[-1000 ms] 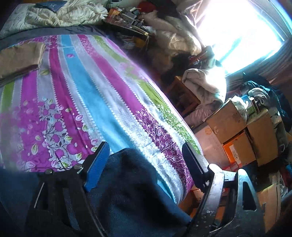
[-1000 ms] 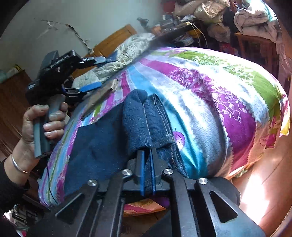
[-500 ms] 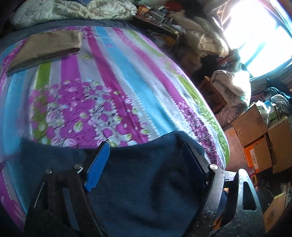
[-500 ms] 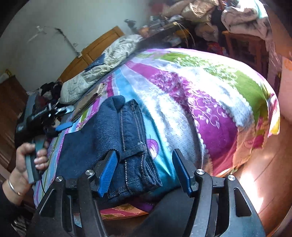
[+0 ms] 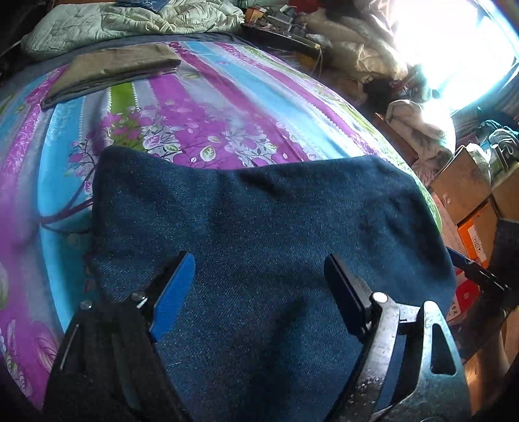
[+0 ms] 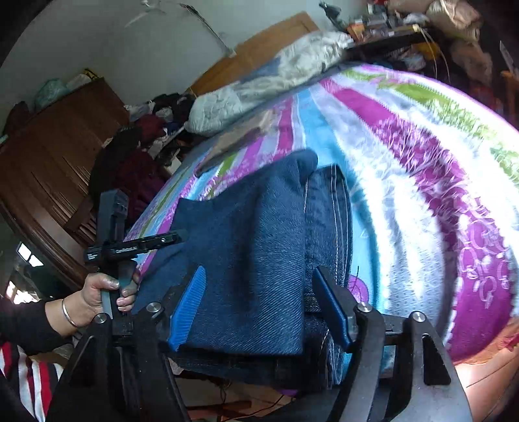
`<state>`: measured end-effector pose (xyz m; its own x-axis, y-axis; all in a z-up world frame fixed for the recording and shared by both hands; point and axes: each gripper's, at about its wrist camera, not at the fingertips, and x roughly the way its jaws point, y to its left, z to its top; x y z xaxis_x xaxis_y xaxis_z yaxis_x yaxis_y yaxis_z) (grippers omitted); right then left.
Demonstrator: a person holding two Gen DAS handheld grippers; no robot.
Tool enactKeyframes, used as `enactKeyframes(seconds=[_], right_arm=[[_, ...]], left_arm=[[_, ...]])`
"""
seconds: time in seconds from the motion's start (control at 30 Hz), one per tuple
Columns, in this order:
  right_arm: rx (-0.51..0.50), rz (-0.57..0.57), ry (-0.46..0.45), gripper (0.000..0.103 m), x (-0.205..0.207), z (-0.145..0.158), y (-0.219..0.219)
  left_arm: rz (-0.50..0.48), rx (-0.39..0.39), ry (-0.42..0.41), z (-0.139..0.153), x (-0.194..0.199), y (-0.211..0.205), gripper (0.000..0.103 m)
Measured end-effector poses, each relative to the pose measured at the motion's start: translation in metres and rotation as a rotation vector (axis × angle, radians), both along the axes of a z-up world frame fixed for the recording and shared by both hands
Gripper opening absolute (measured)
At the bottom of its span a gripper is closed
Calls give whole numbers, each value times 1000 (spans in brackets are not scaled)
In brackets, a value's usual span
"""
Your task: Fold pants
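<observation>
Jeans lie folded at the bed's near edge, both grippers free

The jeans [image 5: 259,233] sit in a stacked fold on the striped sheet [image 5: 207,107], at the near edge of the bed and towards its near right corner, where the sheet drops off to the floor. The top layer lies flat and mostly smooth; in the right wrist view a stitched layer [image 6: 327,214] shows beside and under it on the right, so the layers are not quite flush.

The left gripper [image 5: 256,279] hovers over the top layer with its jaws spread wide, denim visible between them and nothing pinched. The right gripper [image 6: 259,292] is likewise spread, straddling the near end of the stack; whether its pads touch the cloth cannot be told. A hand [image 6: 103,295] holds the left tool's handle at the bed's left side, keeping it low over the cloth, likely to press or smooth it.

A folded brown cloth [image 5: 110,71] lies well apart near the far edge, below a pale quilt [image 5: 123,22]. It looks like a place for finished items, so the jeans probably need only squaring up or one more fold
</observation>
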<state>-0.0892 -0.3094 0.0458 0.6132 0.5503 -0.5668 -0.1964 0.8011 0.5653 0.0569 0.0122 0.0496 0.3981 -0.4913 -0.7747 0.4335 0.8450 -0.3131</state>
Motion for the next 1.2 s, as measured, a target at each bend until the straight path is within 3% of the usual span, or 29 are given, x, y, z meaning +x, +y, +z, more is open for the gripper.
enactKeyframes(seconds=[0.03, 0.13, 0.23, 0.3, 0.33, 0.4, 0.5, 0.6, 0.67, 0.7, 0.73, 0.8, 0.93, 1.0, 1.03, 1.1, 1.2], right_arm=[[2, 23, 27, 38, 7, -8, 4], [-3, 5, -18, 21, -1, 6, 10], [-19, -39, -58, 19, -24, 25, 8], [4, -83, 41, 19, -19, 0, -2], [-3, -99, 97, 21, -13, -18, -3], [51, -99, 108, 23, -5, -29, -9], [32, -156, 91, 46, -10, -15, -30], [-20, -317, 24, 50, -16, 6, -62], [-59, -271, -3, 43, 5, 23, -58], [-88, -231, -19, 35, 17, 30, -50], [-104, -174, -30, 28, 35, 36, -39], [-123, -84, -38, 24, 74, 39, -17], [-202, 23, 21, 16, 149, 6, 14], [-282, 9, 50, 0, 171, -28, 15], [-233, -2, 24, 0, 174, -36, 6], [-143, -68, 38, 0, 174, -42, -13], [-266, -179, 35, 0, 172, -28, -16]], left_arm=[[-2, -1, -3, -1, -1, 1, 82], [14, -15, 18, 2, 3, 7, 82], [41, -100, 80, 17, 8, 11, 83], [29, -120, 59, 24, 2, 7, 92], [22, -108, 36, 23, 1, 4, 98], [13, -48, 36, 5, 3, -2, 98], [1, 2, 26, -6, 1, -4, 95], [15, 3, 15, 1, 0, 2, 93], [63, -60, -8, 11, 3, 13, 93], [83, -86, -27, 16, 5, 17, 94], [113, -94, -58, 22, 11, 21, 95], [157, -96, -81, 25, 25, 23, 95], [265, -91, -57, 10, 68, 32, 95], [316, 0, 7, -20, 88, 31, 96], [333, 38, 34, -34, 93, 32, 98], [348, 79, 5, -42, 96, 31, 103], [341, 80, 27, -44, 101, 32, 103]])
